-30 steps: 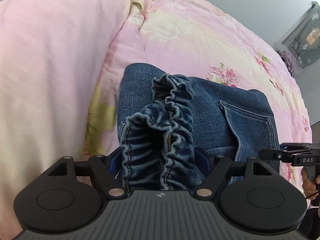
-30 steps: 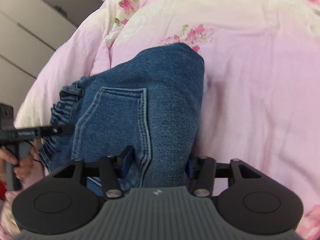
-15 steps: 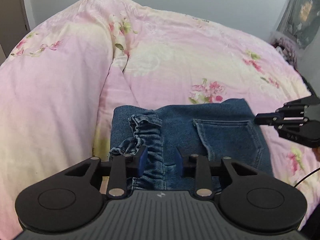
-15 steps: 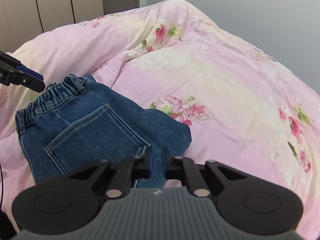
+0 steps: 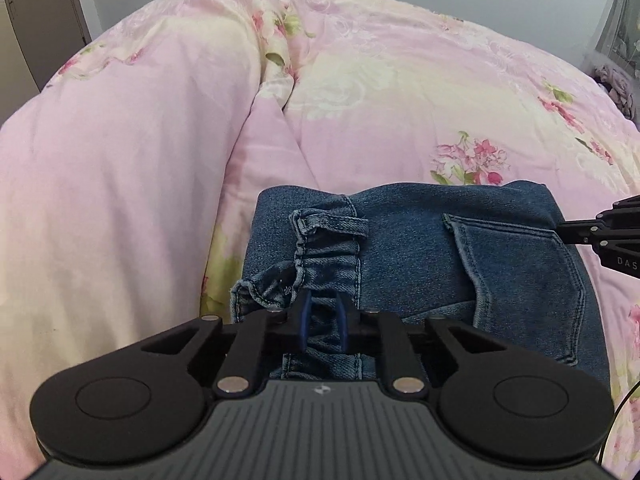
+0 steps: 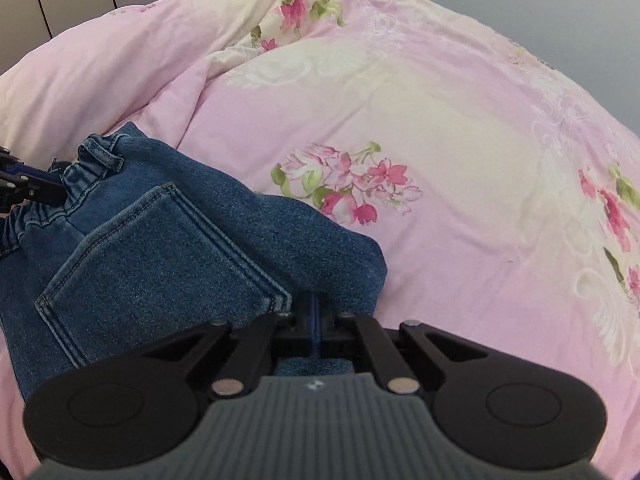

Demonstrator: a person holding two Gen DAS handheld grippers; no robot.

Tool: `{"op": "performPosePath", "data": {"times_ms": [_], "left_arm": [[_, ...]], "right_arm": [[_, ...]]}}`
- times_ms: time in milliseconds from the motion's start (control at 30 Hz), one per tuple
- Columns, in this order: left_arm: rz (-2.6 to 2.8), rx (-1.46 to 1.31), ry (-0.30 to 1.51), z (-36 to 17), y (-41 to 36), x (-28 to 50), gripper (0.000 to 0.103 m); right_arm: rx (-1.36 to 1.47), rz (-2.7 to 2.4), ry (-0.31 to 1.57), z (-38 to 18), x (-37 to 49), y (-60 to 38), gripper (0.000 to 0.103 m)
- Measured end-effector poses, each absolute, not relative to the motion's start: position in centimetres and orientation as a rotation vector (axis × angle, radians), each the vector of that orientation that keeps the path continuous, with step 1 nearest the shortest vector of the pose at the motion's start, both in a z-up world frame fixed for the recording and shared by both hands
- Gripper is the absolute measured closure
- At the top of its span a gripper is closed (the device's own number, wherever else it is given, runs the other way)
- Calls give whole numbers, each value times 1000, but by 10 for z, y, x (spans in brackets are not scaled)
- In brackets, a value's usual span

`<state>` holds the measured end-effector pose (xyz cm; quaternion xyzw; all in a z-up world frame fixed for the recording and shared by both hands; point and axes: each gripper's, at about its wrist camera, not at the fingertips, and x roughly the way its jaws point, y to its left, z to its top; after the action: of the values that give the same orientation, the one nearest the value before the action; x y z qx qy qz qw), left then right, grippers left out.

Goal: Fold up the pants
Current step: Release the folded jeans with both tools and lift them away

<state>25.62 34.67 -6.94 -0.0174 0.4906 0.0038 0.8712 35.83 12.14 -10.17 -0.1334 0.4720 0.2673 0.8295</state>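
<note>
Left hand-held gripper (image 5: 322, 322) closing on pants (image 5: 408, 240) waistband | right hand-held gripper (image 6: 316, 316) clamped tight on pants' far edge | risk: thin pinch slips, fold opens

The left hand-held gripper (image 5: 322, 322), black with blue pads, points steeply downward, its jaws closing with gathered blue denim waistband (image 5: 326, 264) between them. The right hand-held gripper (image 6: 316, 322) is tilted down likewise, its blue pads pressed together, and whether they pinch the cloth edge cannot be told.
</note>
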Motion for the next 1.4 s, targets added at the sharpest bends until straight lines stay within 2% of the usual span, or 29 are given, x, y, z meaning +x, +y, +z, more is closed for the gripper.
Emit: {"op": "performPosePath", "data": {"times_ms": [167,367,633,800,933,1000,1133,1200,1267,1300,1333,1400], "left_arm": [[-43,22,987,-44,332,205,81],[-25,103,1009,-63,322,172,79],[48,20,1037,-81,330,176,79],[83,16,973,-48,311,158,78],[127,24,873,-4,277,131,61],[133,28,814,19,255,114,50],[110,71,721,56,210,79,38],[117,88,678,71,191,63,30],[129,98,632,82,178,45,24],[140,97,607,86,171,36,16],[153,93,587,88,166,28,12],[172,84,549,90,157,12,9]], "right_arm": [[-183,638,1023,-74,290,95,103],[-195,638,1030,-90,208,88,103],[-152,577,1050,-114,200,92,103],[-118,577,990,-76,193,81,103],[-130,545,857,-22,166,67,96],[-114,539,797,2,148,59,77],[-63,539,710,38,110,45,72],[-48,542,667,52,90,39,60],[-44,535,615,68,67,31,55],[-43,530,595,72,59,27,51],[-38,521,575,77,49,23,48],[-28,510,551,82,31,16,39]]}}
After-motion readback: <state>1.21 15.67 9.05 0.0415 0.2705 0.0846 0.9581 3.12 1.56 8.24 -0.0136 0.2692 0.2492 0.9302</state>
